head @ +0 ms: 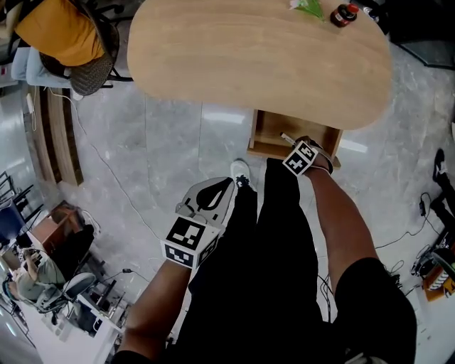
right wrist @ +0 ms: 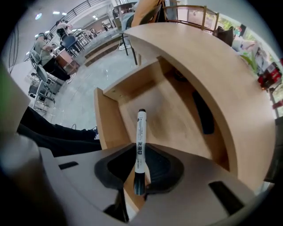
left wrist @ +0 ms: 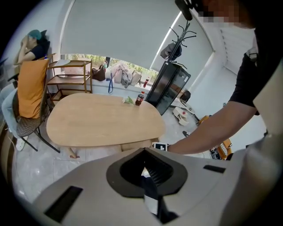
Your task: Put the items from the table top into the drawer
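Light wood forms the oval table (head: pixel 256 57), which fills the upper half of the head view. A wooden drawer (head: pixel 269 139) stands pulled out from under its edge at 5 o'clock. The right hand-held gripper (right wrist: pixel 139 175) is positioned over the drawer's front, with its jaws closed on a white marker (right wrist: pixel 140 132) with a black cap. The capped end sits between the jaws and the other end points toward 12 o'clock over the drawer floor in the right gripper view. A dark elongated object (right wrist: pixel 201 112) lies inside the drawer at 2 o'clock from the marker, near the side wall; its identity cannot be confirmed. The left hand-held gripper (head: pixel 229 185) hangs low at 7 o'clock from the drawer, beside the person's dark trousers and well apart from the table. Its jaws are drawn together with nothing between them. Two items are on the table top at its far 1 o'clock end: a dark bottle with a red cap (head: pixel 345 14) and, just beside it at 9 o'clock, a green item (head: pixel 307 7).
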Available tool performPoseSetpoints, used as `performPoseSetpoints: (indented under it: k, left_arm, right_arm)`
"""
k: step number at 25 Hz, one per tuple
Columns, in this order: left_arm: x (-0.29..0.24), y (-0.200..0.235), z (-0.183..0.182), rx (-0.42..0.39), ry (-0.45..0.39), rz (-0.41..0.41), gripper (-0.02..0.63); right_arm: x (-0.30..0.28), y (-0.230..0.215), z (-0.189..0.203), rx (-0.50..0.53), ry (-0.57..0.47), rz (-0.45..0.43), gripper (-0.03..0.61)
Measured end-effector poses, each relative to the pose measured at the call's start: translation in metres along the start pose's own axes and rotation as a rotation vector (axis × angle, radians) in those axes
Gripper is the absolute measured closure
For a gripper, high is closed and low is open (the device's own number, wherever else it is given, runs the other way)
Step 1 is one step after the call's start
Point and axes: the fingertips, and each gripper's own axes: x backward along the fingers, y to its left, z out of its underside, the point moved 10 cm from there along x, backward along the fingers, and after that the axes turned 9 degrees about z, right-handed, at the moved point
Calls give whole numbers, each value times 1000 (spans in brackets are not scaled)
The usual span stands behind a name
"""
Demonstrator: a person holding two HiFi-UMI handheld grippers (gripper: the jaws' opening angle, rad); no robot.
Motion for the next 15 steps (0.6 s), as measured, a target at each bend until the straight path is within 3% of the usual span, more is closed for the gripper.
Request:
performPoseSetpoints:
  k: [9,15]
  left_arm:
    - [-9,13,22,35,27,-1,612]
    - [5,11,19,33,5,-8,612]
  right_arm:
    - [-47,-15,-13,-39,70,-18,518]
    - [-30,-13,-4,-98,91,-7,514]
